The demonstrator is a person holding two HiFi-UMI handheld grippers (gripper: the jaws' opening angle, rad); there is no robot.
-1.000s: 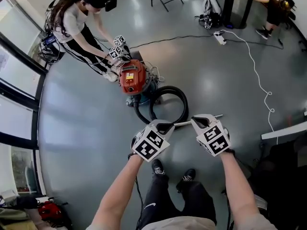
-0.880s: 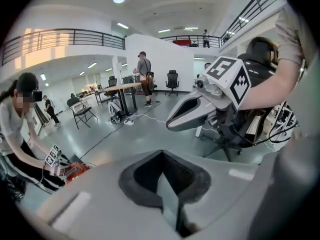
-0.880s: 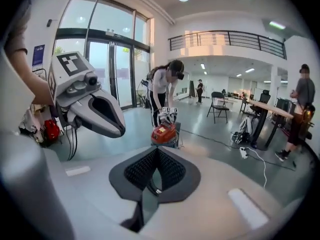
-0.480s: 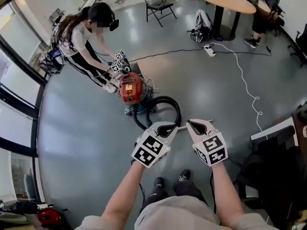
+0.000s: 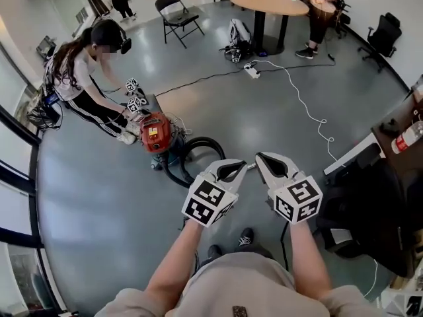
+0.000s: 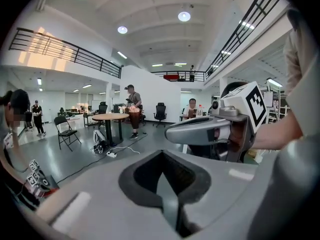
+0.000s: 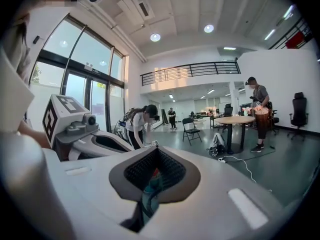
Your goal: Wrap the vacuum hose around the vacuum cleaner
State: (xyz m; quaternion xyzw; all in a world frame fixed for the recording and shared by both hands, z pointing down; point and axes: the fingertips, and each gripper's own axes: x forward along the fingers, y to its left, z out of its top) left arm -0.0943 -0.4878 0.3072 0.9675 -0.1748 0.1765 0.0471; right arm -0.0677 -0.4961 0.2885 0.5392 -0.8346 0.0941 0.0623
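Grey hall floor [image 5: 297,111], round table [image 5: 274,2] far back. Ahead-left, vacuum cleaner [image 5: 154,136] on the floor, second person [image 5: 82,78] bent over it. Just beside it, hose [image 5: 201,140] in a loose loop, not yet wound round. left gripper [image 5: 239,166] and right gripper [image 5: 262,158] held up side by side, jaws together, nothing held. Looks like pre-pickup; needs lowering next, jaws opened, hose taken and led round the body.

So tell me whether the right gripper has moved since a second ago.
Yes. The right gripper has risen toward the camera: it looks larger, and its tip sits farther right of the black hose loop.
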